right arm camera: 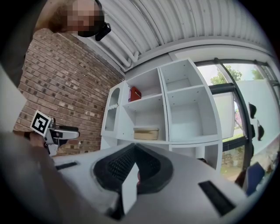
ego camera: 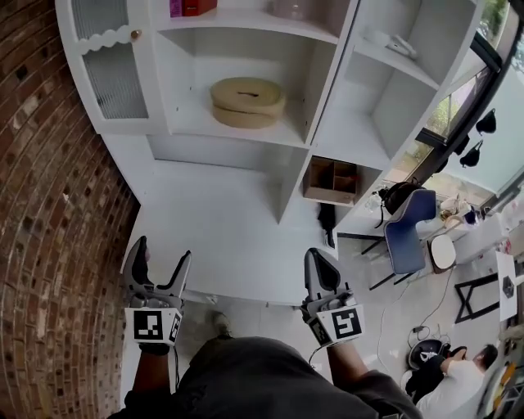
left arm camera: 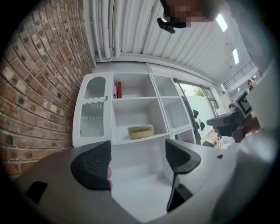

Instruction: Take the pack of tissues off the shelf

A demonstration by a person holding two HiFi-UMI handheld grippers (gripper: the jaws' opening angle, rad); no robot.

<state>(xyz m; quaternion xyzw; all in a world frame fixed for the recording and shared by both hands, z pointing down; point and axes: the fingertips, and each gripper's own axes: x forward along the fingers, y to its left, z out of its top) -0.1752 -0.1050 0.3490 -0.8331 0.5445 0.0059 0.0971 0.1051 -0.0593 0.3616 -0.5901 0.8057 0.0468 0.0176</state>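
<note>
A flat beige pack of tissues (ego camera: pixel 247 101) with a dark slit on top lies in the middle compartment of the white shelf unit (ego camera: pixel 246 135). The same pack of tissues (left arm camera: pixel 141 131) shows in the left gripper view, and the pack of tissues (right arm camera: pixel 146 133) also appears in the right gripper view. Both grippers hang low, well in front of the unit and away from the pack. My left gripper (ego camera: pixel 161 255) (left arm camera: pixel 138 162) is open and empty. My right gripper (ego camera: pixel 321 262) (right arm camera: pixel 133 168) is shut with nothing in it.
Red and pink items (ego camera: pixel 192 6) stand on the shelf above. A ribbed-glass cabinet door (ego camera: pixel 115 74) is left of the pack, next to a brick wall (ego camera: pixel 49 204). A brown compartment box (ego camera: pixel 332 180), a blue chair (ego camera: pixel 409 229) and a person (ego camera: pixel 458 376) are at the right.
</note>
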